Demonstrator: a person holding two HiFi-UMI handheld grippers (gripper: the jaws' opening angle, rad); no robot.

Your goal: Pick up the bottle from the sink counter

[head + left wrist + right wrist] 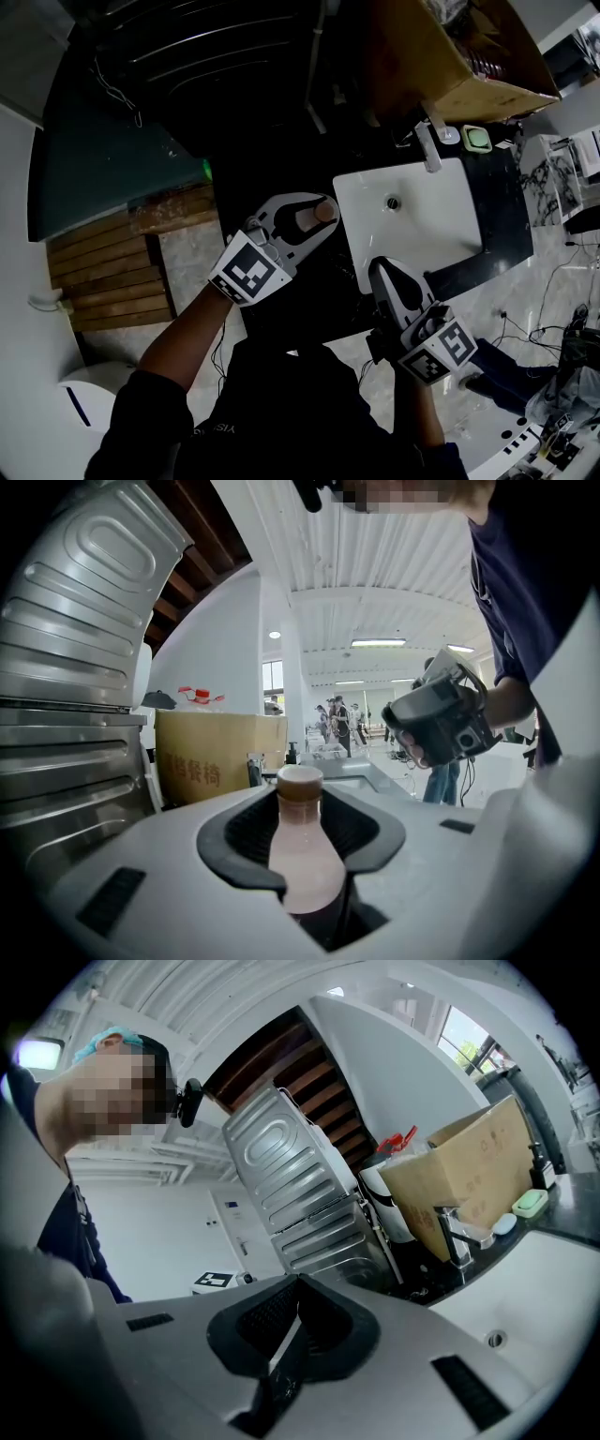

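My left gripper [323, 217] is clamped on the bottle [302, 855]. Its jaws stand wide because the dark pads are pressing on the bottle's broad body, and the brown-capped neck pokes out past the tips. In the left gripper view the bottle sits square in the pad hollows, which I judge to be a secure hold that won't swing.

The bottle is already off the sink counter [506, 206]. It is held in the air just left of the white basin [422, 216], well clear of the faucet [429, 145] and the cardboard box [450, 56] at the far side.

My right gripper [382, 272] has its jaws together on nothing. It sits at the basin's near edge, kept out of the way I'd say, since one gripper is enough for this pickup.
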